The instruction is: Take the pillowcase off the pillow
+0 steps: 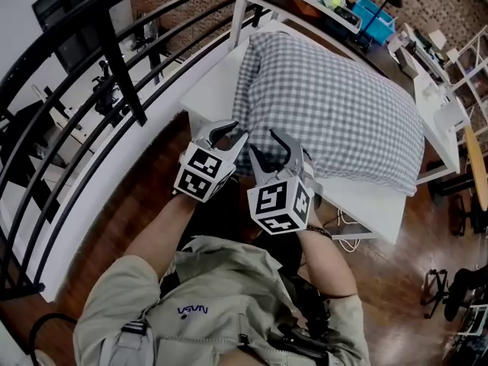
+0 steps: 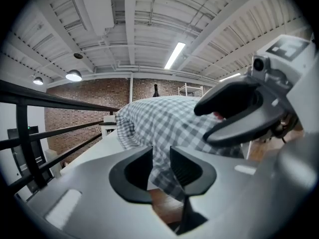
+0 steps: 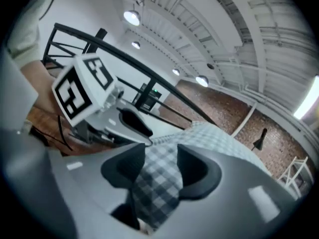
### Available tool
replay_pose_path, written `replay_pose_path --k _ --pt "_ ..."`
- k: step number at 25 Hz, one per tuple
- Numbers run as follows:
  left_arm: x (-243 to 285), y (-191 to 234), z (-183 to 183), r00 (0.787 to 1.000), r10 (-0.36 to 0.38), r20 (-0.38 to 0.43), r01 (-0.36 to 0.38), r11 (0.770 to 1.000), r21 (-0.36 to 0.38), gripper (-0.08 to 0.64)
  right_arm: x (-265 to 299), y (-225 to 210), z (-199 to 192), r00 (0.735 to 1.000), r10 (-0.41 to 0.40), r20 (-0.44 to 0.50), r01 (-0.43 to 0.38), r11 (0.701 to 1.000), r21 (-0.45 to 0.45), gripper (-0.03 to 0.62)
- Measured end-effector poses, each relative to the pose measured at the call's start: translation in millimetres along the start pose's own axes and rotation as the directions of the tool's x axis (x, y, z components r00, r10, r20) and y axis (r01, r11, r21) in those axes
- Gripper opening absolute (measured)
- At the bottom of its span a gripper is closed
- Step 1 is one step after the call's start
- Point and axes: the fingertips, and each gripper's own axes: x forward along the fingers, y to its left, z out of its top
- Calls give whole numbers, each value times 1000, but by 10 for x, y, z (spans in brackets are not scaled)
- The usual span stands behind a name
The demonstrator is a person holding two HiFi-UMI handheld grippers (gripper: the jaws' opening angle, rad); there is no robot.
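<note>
A pillow in a grey-and-white checked pillowcase [image 1: 335, 105] lies on a white table [image 1: 213, 90]. Both grippers are at its near left end, side by side. My left gripper [image 1: 223, 134] is shut on the pillowcase edge. In the left gripper view the checked cloth [image 2: 164, 128] runs down through the narrow gap of that gripper [image 2: 161, 161]. My right gripper [image 1: 271, 149] stands with its jaws wide apart. A fold of the checked cloth [image 3: 159, 180] lies loosely between the jaws of that gripper [image 3: 160, 168], not pinched.
A black metal railing [image 1: 114, 59] curves close along the table's left side. A cluttered desk [image 1: 343, 10] stands behind the pillow, and white shelving [image 1: 450, 90] is at the right. The person stands on a wooden floor [image 1: 145, 197] at the table's near corner.
</note>
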Motion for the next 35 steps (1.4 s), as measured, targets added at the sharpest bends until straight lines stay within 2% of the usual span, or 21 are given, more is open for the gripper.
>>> replay_pose_path --k 1,2,4,5,11,17,21,24,28,30,32,35 --pt "-11 0 -5 1000 2 2 -2 1000 -3 86 87 13 -113 999 -6 -46 5 1000 -19 198" --pt "-24 2 -12 1000 2 3 -2 1000 -5 86 130 14 -203 997 -19 -73 16 999 -33 134" --pt "-45 36 -25 1000 5 5 -5 1000 -9 86 82 -37 -254 996 -56 -66 54 998 -36 36" --pt "-51 68 -24 1000 8 7 -8 1000 -12 86 15 -88 -225 996 -74 -45 73 997 -24 23" --pt "-88 41 71 999 -18 41 19 999 -29 86 -512 -392 -82 983 -160 90 144 976 162 12" --pt "-101 -282 276 988 -132 77 133 991 -8 95 -788 -640 -306 960 -267 85 234 931 281 6" --pt "-116 -445 336 976 -199 87 203 979 -33 124 -867 -665 -547 958 -285 45 256 912 320 6" --pt "-95 -491 350 968 -232 90 239 968 -76 140 -808 -548 -705 965 -261 14 243 915 322 7" --pt "66 -682 215 954 -300 9 299 949 -98 193 -764 -483 -751 968 -251 19 231 915 332 7" --pt "131 -753 149 952 -306 -23 303 949 -93 193 -767 -470 -739 968 -249 29 225 913 341 6" --pt "160 -793 139 952 -307 -23 304 949 -85 168 -772 -459 -730 968 -248 37 221 912 345 8" --pt "172 -817 185 954 -300 -9 299 953 -49 43 -788 -478 -732 966 -254 46 223 911 347 6"
